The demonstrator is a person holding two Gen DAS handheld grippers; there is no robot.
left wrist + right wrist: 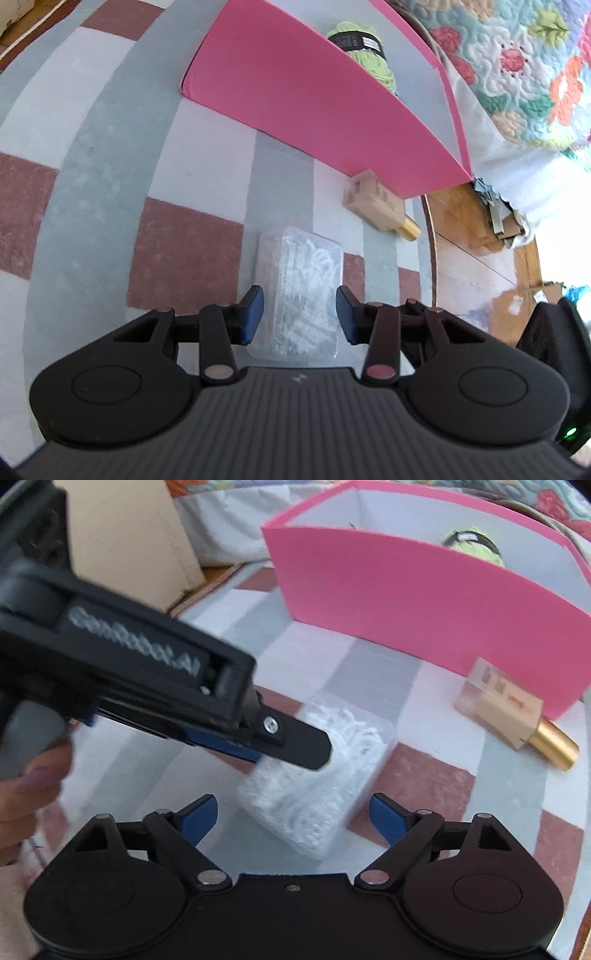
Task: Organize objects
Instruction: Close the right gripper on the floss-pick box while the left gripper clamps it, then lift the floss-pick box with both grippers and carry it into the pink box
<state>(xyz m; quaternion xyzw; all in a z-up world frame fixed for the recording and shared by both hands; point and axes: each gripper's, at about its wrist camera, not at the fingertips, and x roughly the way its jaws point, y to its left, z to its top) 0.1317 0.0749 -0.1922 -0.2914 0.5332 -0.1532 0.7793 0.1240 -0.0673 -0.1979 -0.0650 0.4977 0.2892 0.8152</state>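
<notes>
A clear plastic box (301, 291) of white picks sits low over the checked carpet, lengthwise between the blue pads of my left gripper (300, 306). It fills the gap, and both pads lie against its long sides. In the right wrist view, the left gripper's black finger (303, 746) reaches in from the left over the same box (314, 805). My right gripper (291, 799) stands open and wide at the box's near end, its pads apart from it. Beyond stands a pink box (295, 92) (424, 602) holding green yarn (365, 51) (476, 544).
A beige bottle with a gold cap (380, 206) (502, 709) lies on the carpet (110, 184) against the pink box's corner. Wooden floor (472, 229) and a quilted bedspread (517, 74) lie to the right. A beige block (129, 535) stands at back left. A person's fingers (37, 775) hold the left gripper.
</notes>
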